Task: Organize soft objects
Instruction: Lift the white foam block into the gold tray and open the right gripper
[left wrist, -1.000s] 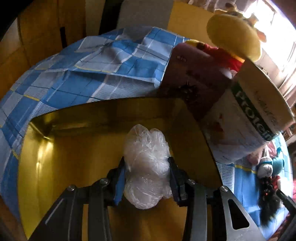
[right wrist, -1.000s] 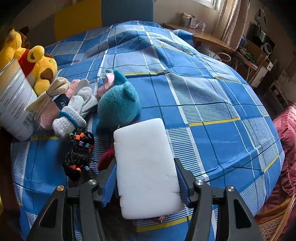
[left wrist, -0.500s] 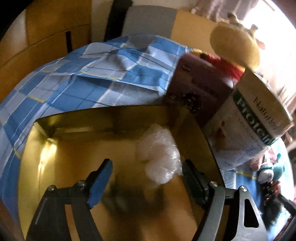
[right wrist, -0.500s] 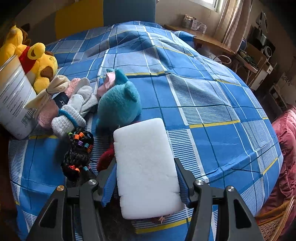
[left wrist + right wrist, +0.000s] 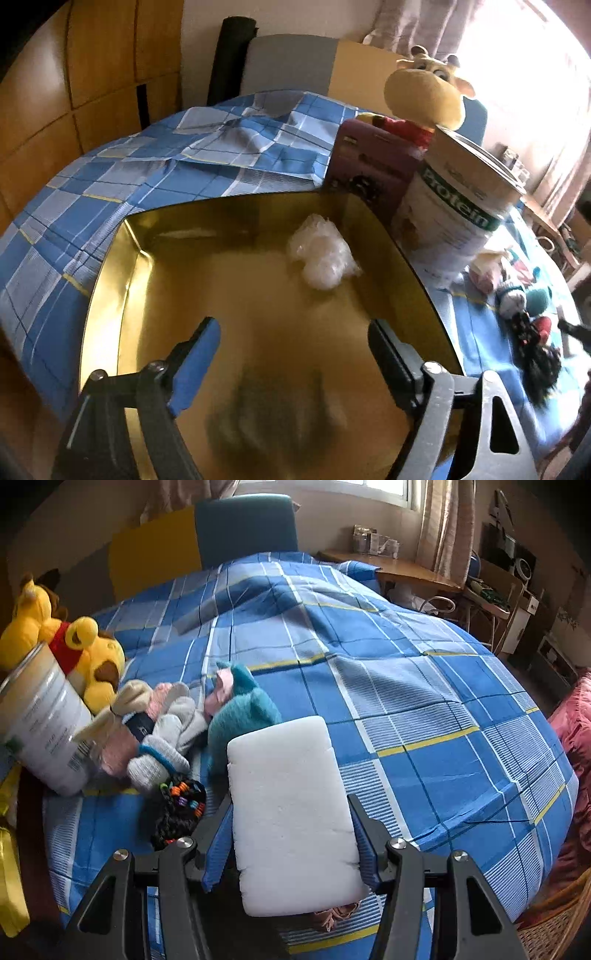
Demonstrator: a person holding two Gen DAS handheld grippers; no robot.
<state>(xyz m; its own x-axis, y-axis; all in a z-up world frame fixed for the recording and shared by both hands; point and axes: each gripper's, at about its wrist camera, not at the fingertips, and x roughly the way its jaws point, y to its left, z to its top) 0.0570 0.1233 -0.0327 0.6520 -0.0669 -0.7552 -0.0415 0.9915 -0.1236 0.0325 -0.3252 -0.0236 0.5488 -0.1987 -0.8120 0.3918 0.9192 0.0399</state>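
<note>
On a plaid bed [image 5: 424,686], our left gripper [image 5: 293,347] gapes over the tin [image 5: 110,280] holding a bag [image 5: 323,254], right gripper [image 5: 290,843] pinching foam [image 5: 291,812], toys [image 5: 240,716] waiting.

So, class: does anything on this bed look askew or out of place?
Yes. The protein tub tilts, propped against the yellow plush toy, and the soft items lie jumbled beside it. The crumpled plastic bag lies in the gold tin.
</note>
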